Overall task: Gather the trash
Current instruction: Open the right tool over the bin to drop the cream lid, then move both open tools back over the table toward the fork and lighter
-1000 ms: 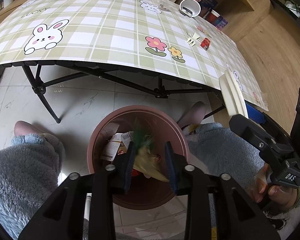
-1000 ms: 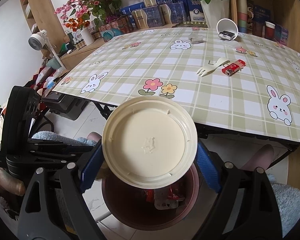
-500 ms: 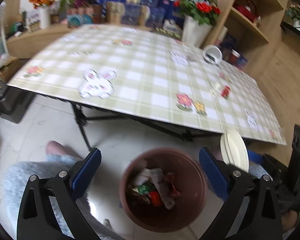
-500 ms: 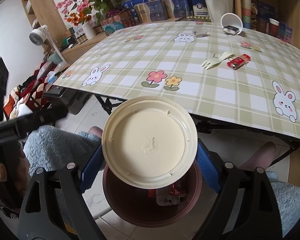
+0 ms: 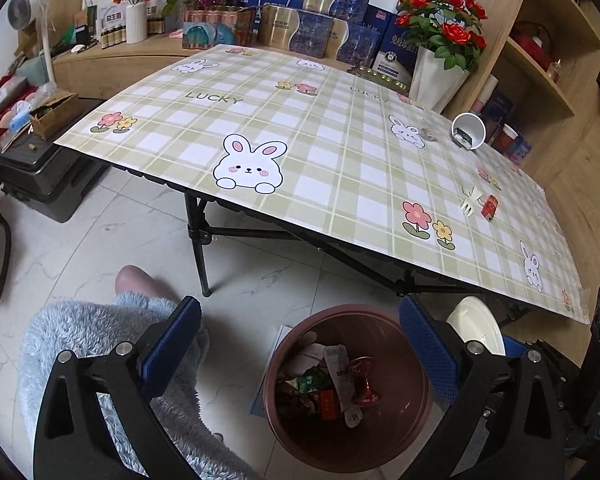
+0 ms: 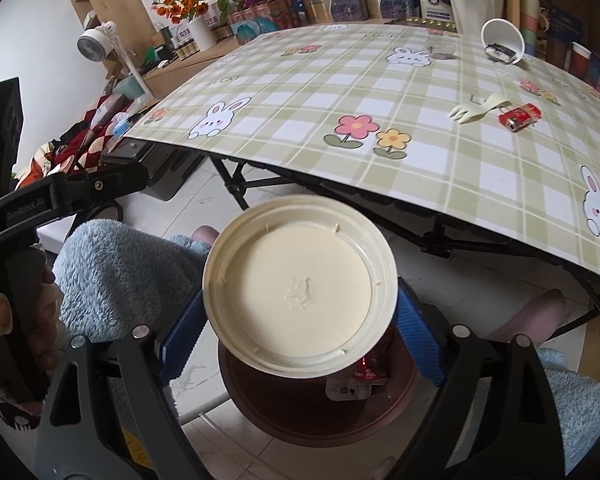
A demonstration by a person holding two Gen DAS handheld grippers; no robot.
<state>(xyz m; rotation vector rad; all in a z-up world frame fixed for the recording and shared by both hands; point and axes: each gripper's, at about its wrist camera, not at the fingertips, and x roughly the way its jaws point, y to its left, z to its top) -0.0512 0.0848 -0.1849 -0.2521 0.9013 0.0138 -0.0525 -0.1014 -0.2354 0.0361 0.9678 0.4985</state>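
A brown trash bin (image 5: 414, 436) stands on the floor in front of the table, with wrappers and a red foil piece inside. My left gripper (image 5: 300, 352) is open and empty above the bin's left side. My right gripper (image 6: 300, 326) is shut on a cream round plastic lid (image 6: 300, 296), held above the bin (image 6: 260, 408); the lid also shows in the left wrist view (image 5: 476, 326). On the table lie a cream plastic fork (image 6: 478, 108), a small red can (image 6: 520, 117) and a tipped white cup (image 6: 502, 40).
The table with a checked bunny cloth (image 5: 300, 128) stands on black folding legs (image 5: 198, 240). My knees in blue fleece (image 5: 100, 344) flank the bin. Shelves, boxes and a rose vase (image 5: 440, 68) stand behind; a black case (image 5: 40, 168) sits at left.
My left gripper opened and dropped the yellow-green wrapper into the bin, then rose and tilted up toward the table. The right gripper kept hold of the lid over the bin.
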